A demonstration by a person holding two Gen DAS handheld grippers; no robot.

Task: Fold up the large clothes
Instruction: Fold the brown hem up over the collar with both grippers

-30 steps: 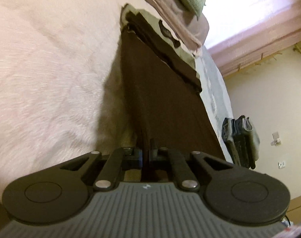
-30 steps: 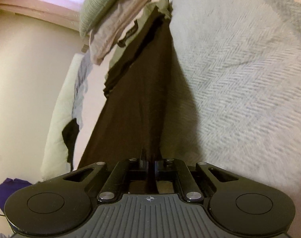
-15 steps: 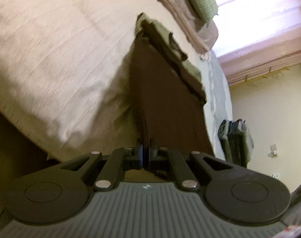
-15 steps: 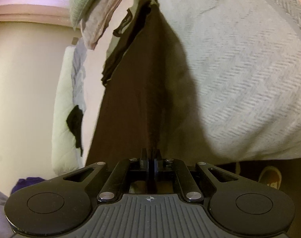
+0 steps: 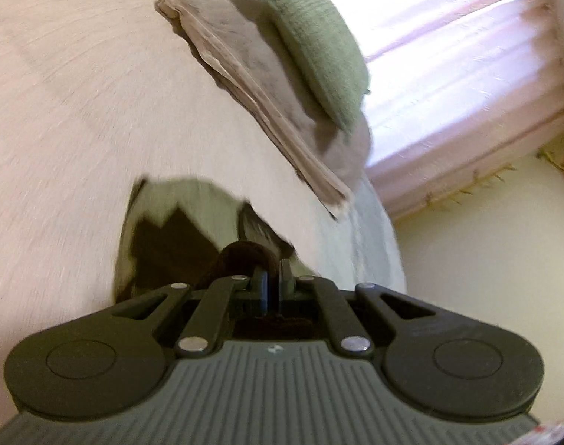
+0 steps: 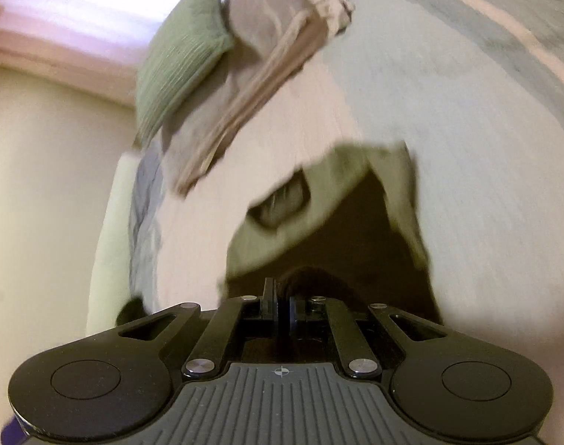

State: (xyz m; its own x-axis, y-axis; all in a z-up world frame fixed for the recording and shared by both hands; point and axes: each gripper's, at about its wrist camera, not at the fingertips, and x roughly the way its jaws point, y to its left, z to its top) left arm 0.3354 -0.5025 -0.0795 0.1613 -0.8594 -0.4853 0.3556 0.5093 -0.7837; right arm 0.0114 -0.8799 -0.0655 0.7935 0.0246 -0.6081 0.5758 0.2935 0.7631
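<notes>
Pale bedspread point(image 5: 78, 118) covers the bed, folded beige blanket point(image 5: 252, 85) and green cushion point(image 5: 319, 44) at its far end. Dark brown garment point(image 6: 363, 237) lies over an olive one point(image 6: 334, 174) mid-bed. Left hand-held gripper point(image 5: 272, 278) and right hand-held gripper point(image 6: 280, 293) each clenched on a brown fabric edge.

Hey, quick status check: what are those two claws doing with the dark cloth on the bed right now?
Left gripper shut on dark garment. Right gripper shut on it too. Garment bunched over olive cloth. Nothing blocking; pillows farther up.
</notes>
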